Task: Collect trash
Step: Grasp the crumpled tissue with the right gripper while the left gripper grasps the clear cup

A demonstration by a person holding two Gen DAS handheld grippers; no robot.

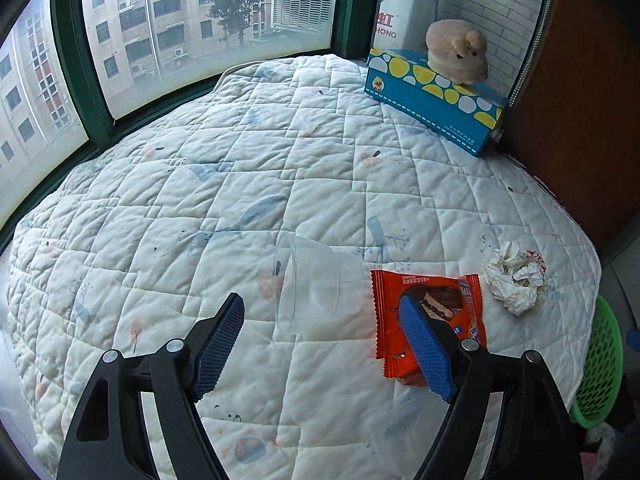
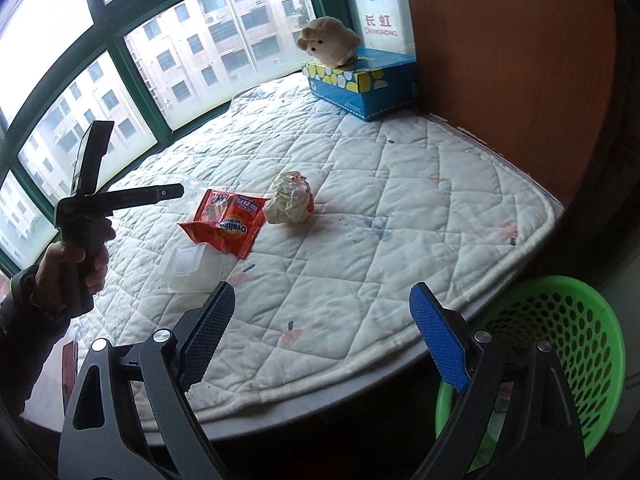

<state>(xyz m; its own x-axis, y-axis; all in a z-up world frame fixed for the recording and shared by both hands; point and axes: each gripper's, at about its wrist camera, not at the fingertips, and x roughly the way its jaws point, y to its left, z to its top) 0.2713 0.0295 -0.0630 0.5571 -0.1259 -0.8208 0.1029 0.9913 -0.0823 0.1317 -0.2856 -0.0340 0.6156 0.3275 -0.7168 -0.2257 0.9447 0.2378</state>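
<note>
Both grippers, left [image 1: 322,346] and right [image 2: 322,334], hang wide open over the quilt [image 1: 200,208]. Left's right finger overlaps an orange wrapper [image 1: 430,320]; a clear cup [image 1: 316,286] lies at its 12 o'clock.

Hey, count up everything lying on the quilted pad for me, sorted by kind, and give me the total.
Clear plastic cups: 2 (one on its side, one nearer the pad's edge)
Orange snack wrapper: 1
Crumpled tissue wad: 1
Blue tissue box: 1
Plush toy, sitting on the box: 1
Total: 6
</note>
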